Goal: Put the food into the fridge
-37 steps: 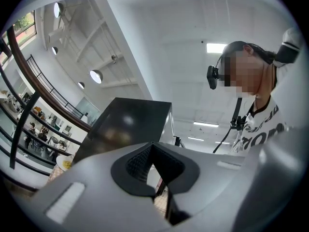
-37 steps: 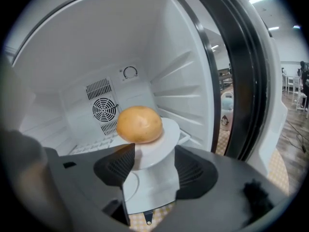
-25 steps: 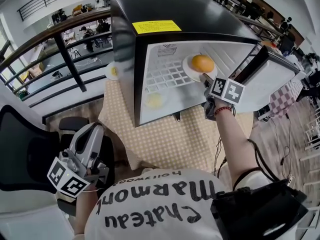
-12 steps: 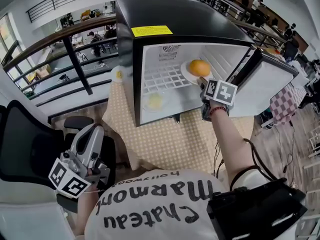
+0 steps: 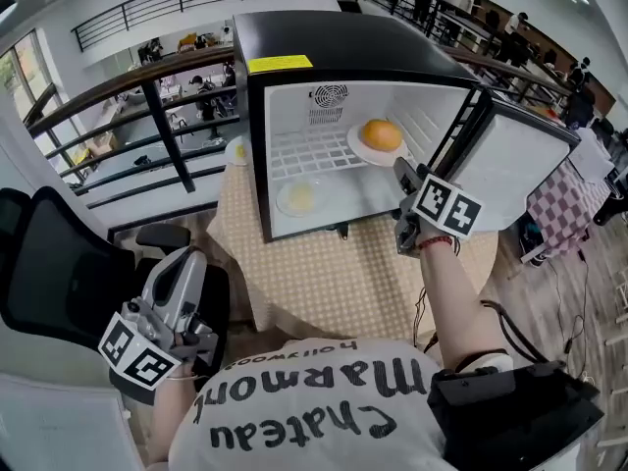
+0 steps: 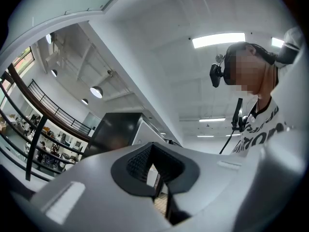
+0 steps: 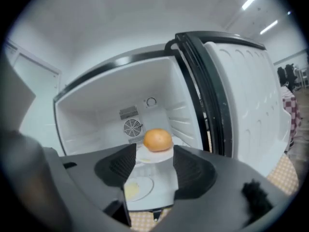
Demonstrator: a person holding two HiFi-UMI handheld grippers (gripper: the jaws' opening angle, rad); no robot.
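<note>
Orange (image 5: 382, 132) and plate (image 5: 359, 151) sit shelved in the fridge (image 5: 334, 37), right gripper (image 7: 152, 166) gaping empty (left gripper (image 6: 156, 177) has its jaws together); next, probably, shut the door (image 5: 520, 165).

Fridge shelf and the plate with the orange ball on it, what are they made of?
The shelf looks like white coated wire, because it is an open grid of thin bars. The plate under the orange food is white and smooth. It could be ceramic or plastic; I can't tell which.
</note>
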